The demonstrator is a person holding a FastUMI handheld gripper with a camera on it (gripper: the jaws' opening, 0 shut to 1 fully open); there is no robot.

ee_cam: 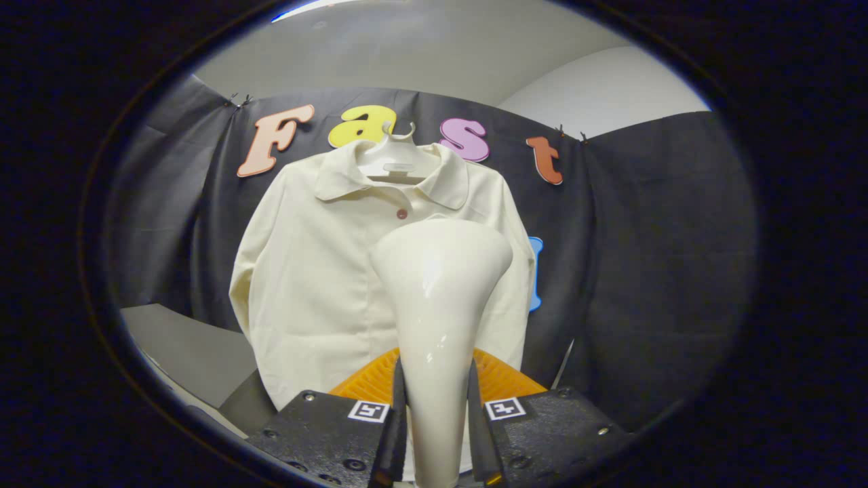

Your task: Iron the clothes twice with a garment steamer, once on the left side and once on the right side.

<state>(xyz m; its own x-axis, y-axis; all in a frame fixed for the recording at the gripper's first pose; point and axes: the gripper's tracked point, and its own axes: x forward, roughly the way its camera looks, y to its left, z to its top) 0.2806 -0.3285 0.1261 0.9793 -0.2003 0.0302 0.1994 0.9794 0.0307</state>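
Holding the garment steamer (437,305) tight, the gripper (436,434) is squeezing it from both sides. Both fingers (395,434) are pressing on the thin handle part of the steamer, so the gap between them is narrow and full. The steamer is standing up straight between the fingers. It is getting wider toward the top, like a funnel, and its wide head is pointing at the clothes. It is shiny and cream white.

Just behind the handle, an orange ribbed part (369,383) is peeking out on both sides, low down near the fingers.

Beyond the steamer, a cream shirt (305,271) is hanging on a white hanger (393,159). The shirt is facing this way with its collar open flat. A small dark button (402,214) is sitting under the collar. The steamer's head is covering the middle and right part of the shirt's front. I cannot tell if the head is touching the cloth.

Behind the shirt, the black cloth wall (644,271) is hanging all around. A pale table top (190,352) is showing low down, left of the shirt.
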